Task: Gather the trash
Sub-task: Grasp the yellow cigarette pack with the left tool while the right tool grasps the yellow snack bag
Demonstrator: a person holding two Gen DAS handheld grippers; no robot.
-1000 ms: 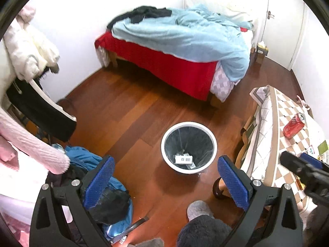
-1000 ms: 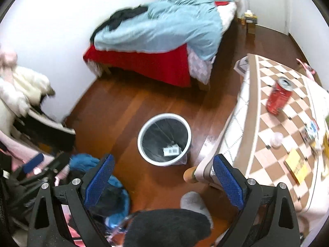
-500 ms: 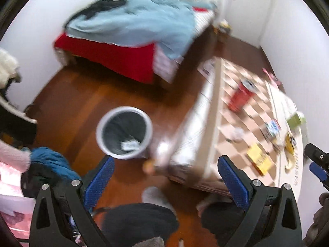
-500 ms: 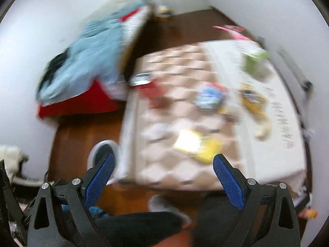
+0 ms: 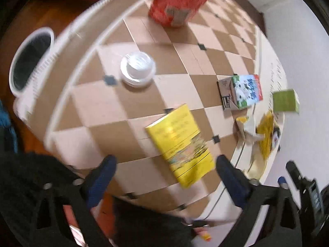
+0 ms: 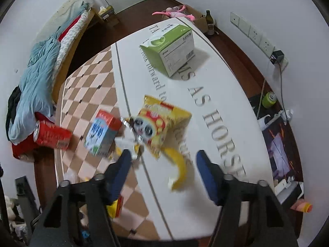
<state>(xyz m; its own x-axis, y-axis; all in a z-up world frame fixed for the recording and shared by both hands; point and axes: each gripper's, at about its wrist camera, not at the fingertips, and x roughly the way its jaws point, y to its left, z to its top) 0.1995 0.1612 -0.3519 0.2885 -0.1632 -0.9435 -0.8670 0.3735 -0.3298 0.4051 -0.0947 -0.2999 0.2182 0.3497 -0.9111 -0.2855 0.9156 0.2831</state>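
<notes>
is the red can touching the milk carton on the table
Apart. The right wrist view shows bare checkered tablecloth between the red can and the milk carton.

A yellow book (image 5: 181, 144) lies flat on the checkered tablecloth (image 5: 98, 107)

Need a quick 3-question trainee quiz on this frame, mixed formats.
1. True or false: the right gripper is shut on the banana peel.
2. Which item lies nearest ahead of the left gripper? A) red can B) yellow book C) green box
3. Fill in: the trash bin stands on the ____, beside the table.

Key: 1 false, both grippers are open and empty; 2 B; 3 floor.
</notes>
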